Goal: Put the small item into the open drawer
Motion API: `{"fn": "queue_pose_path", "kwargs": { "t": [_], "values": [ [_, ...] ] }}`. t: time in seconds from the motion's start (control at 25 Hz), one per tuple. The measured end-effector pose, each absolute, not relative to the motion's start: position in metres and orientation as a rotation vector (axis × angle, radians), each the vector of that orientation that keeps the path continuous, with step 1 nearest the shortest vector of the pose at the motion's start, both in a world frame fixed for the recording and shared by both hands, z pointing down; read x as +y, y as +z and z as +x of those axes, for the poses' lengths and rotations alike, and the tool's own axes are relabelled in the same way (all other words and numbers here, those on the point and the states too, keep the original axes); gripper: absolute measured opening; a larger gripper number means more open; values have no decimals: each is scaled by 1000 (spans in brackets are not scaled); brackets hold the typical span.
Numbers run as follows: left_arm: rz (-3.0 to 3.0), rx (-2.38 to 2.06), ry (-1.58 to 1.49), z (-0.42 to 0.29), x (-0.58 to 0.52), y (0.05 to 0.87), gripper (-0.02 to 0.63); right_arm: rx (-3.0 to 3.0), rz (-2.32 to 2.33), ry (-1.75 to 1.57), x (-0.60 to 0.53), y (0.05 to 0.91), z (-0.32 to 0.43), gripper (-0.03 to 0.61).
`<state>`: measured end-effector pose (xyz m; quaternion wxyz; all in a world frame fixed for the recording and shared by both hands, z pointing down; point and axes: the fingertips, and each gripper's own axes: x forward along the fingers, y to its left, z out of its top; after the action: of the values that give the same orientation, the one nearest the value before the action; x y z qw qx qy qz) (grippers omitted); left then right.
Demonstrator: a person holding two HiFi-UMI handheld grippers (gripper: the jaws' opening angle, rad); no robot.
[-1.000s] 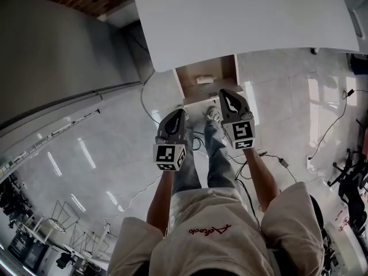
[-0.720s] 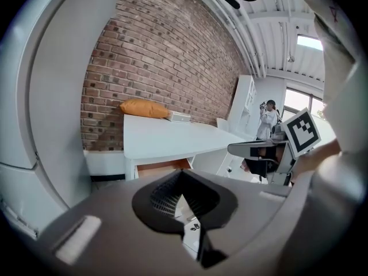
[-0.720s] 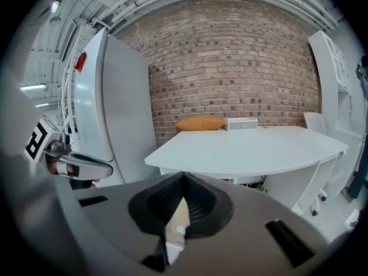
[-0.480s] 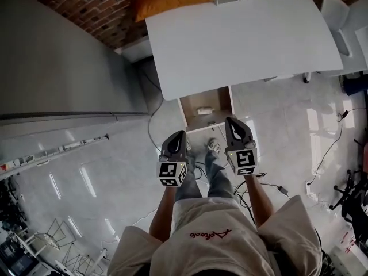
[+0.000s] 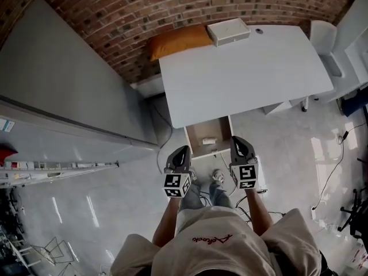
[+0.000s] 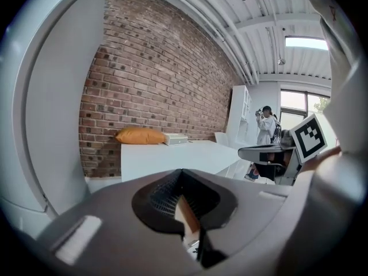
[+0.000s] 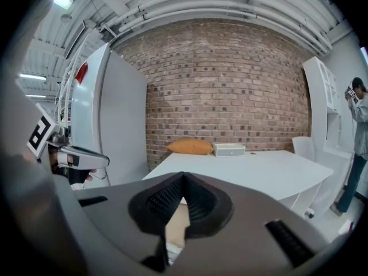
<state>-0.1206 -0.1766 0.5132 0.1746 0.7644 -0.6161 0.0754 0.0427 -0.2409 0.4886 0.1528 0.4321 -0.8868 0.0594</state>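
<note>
The open wooden drawer [image 5: 201,132] juts out from under the near edge of the white table [image 5: 241,73]. A small white item [image 5: 209,140] lies inside it. My left gripper [image 5: 182,150] hovers just left of the drawer's front, jaws shut and empty. My right gripper [image 5: 238,141] hovers just right of the drawer's front, also shut on nothing. In the left gripper view the left gripper [image 6: 183,178] has its ribbed pads pressed together. The right gripper view shows the same of the right gripper [image 7: 183,180], with the table [image 7: 253,168] beyond.
An orange cushion [image 5: 179,41] and a white box [image 5: 228,31] sit at the table's far edge by the brick wall. A tall grey cabinet [image 5: 63,91] stands left. A white chair [image 5: 322,36] is at right. Cables [image 5: 330,171] trail on the floor. A person [image 6: 265,125] stands far off.
The head view has pulled back and up, so the whole table and brick wall now show. Both grippers sit lower in the frame, nearer my body, and are still shut.
</note>
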Motion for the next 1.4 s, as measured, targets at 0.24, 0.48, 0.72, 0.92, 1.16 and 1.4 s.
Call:
{"fn": "queue_pose_path", "kwargs": {
  "t": [0.24,0.48,0.72,0.92,1.16,1.4],
  "values": [
    [2216,-1792,188,-124,-189,473,9,-2541,1304,162,-243,464,56,12],
    [2258,-1835,150,-130,-204,434,9,-2553,1345,124,-251,438,62,12],
    [2283,-1864,121,-134,-213,412,8,-2557,1373,91,-256,422,67,12],
    [2291,-1882,91,-135,-222,399,9,-2564,1399,51,-265,406,70,12],
    [2295,-1893,87,-131,-226,391,9,-2574,1404,35,-267,398,73,12],
    [2304,-1895,80,-122,-231,388,9,-2577,1395,32,-269,399,75,12]
  ]
}}
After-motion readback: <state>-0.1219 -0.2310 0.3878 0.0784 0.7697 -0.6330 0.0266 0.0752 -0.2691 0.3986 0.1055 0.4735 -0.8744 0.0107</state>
